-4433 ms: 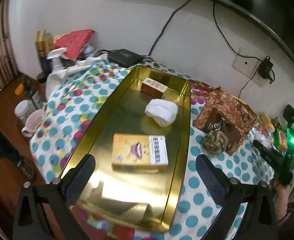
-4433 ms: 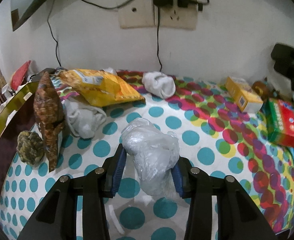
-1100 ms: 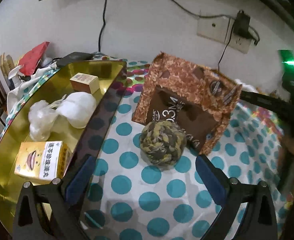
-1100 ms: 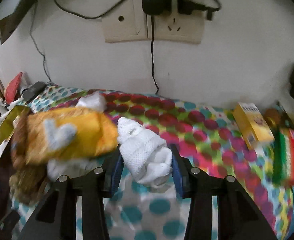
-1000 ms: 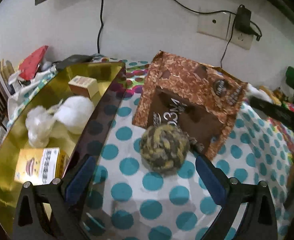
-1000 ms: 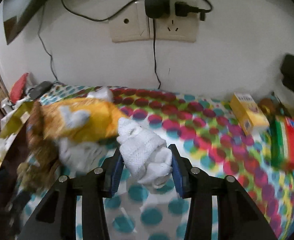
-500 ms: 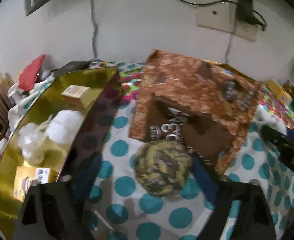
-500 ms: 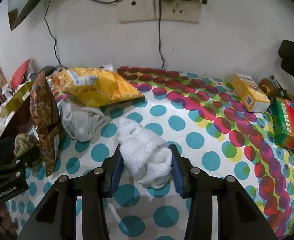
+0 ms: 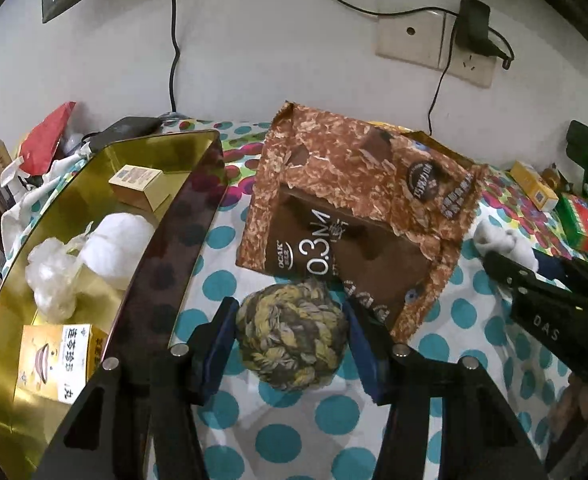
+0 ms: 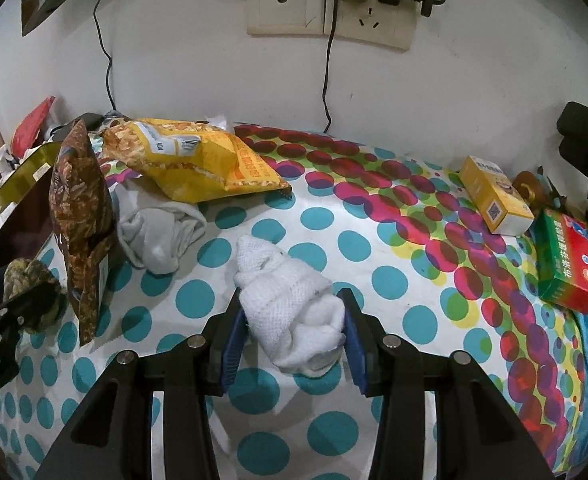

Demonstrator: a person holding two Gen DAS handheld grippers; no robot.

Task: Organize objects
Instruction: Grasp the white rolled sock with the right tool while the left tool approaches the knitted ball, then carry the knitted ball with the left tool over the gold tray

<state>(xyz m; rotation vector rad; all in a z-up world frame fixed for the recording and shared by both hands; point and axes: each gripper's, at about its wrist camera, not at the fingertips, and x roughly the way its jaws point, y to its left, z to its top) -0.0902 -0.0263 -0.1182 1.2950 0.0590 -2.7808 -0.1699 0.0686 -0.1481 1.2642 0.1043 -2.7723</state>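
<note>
Blue gripper pads (image 9: 220, 344) just closing in on the rope ball (image 9: 293, 334), squeezing it now, getting ready for lifting into the gold tray (image 9: 166, 152).

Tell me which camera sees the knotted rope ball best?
The left wrist view: the yellow-and-grey knotted rope ball sits big and whole between the left gripper's jaws. The right wrist view shows only part of it at the left edge, behind that gripper.
</note>
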